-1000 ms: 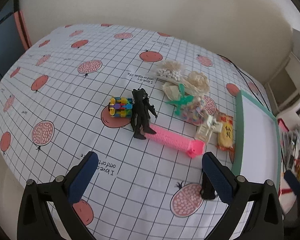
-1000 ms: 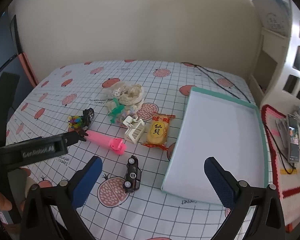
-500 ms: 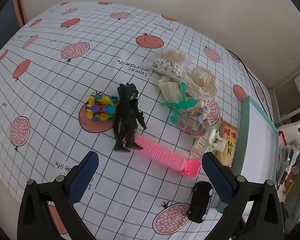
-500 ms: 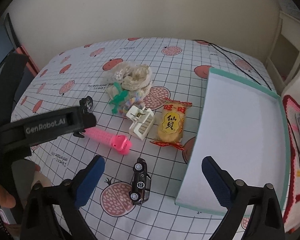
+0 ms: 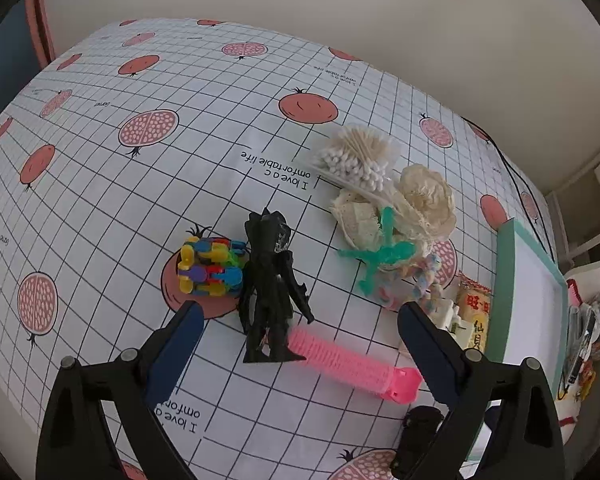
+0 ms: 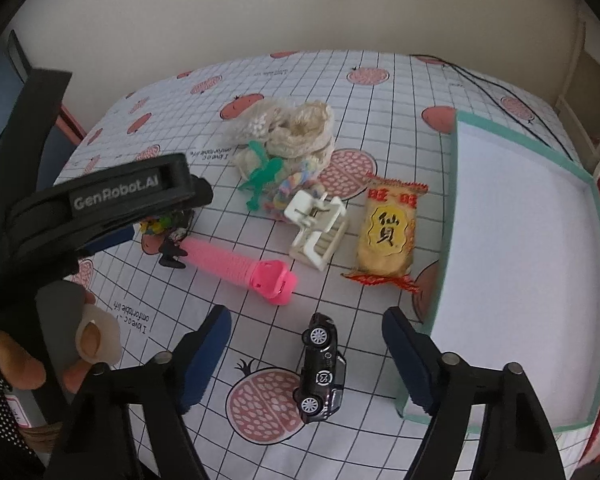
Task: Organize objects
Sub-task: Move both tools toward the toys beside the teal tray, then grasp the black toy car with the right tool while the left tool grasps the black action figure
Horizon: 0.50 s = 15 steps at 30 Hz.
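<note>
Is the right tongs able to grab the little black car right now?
Probably yes. The right tongs are open, and the black toy car lies on its side right between the two fingers, with nothing else touching or covering it.

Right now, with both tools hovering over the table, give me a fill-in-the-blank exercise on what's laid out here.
1. The black monster figure stands between the colourful block toy and the ____ ridged tube.
2. The tray with the green rim holds ____ objects.
3. The toy car lies between the fingers of the ____ tool.
4. The snack packet lies between the tray and the white toy ____.

Missing words: pink; no; right; chair
</note>
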Tool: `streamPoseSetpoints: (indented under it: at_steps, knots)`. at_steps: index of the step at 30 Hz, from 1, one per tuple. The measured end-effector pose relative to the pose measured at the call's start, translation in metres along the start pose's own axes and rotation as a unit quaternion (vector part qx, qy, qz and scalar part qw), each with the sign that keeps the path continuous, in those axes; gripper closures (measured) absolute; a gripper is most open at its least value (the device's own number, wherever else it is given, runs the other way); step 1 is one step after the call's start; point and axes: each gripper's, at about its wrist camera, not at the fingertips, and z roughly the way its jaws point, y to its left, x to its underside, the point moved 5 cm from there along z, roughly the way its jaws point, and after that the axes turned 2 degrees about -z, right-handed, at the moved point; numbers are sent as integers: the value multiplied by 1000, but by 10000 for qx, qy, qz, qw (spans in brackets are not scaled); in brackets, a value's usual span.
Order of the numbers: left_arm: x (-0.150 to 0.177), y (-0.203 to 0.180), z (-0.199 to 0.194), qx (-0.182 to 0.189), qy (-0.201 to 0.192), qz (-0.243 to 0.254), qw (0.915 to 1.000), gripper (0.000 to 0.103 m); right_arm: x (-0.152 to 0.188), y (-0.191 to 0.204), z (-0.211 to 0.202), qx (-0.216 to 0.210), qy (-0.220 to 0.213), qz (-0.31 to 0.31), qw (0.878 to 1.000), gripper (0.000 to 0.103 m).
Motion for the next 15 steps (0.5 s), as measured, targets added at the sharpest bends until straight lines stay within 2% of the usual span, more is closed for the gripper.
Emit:
streamPoseSetpoints:
  at_steps: [5, 9, 10, 11, 12, 15]
  knots:
    - [-2, 4, 5, -66, -50, 89, 9999, 6, 5, -1, 11, 67, 245, 53, 9997, 34]
    - [-5, 9, 10, -99, -47, 64, 9999, 7, 10, -4, 15, 89, 371, 90, 9992, 37]
    - [-5, 9, 11, -92, -47, 59, 9999, 10, 11, -3, 16, 106, 402, 78, 9991, 37]
    - [-6, 9, 13, -83, -27, 64, 9999, 19, 11, -4, 18, 121, 428, 62, 9990, 37]
    - [-6, 10, 14, -98, 4, 75, 9999, 22, 12, -5, 20, 138, 450, 53, 9989, 37]
    - [-5, 11, 18, -151, 44, 98, 9998, 23, 14, -6, 24, 147, 563, 96, 9983, 37]
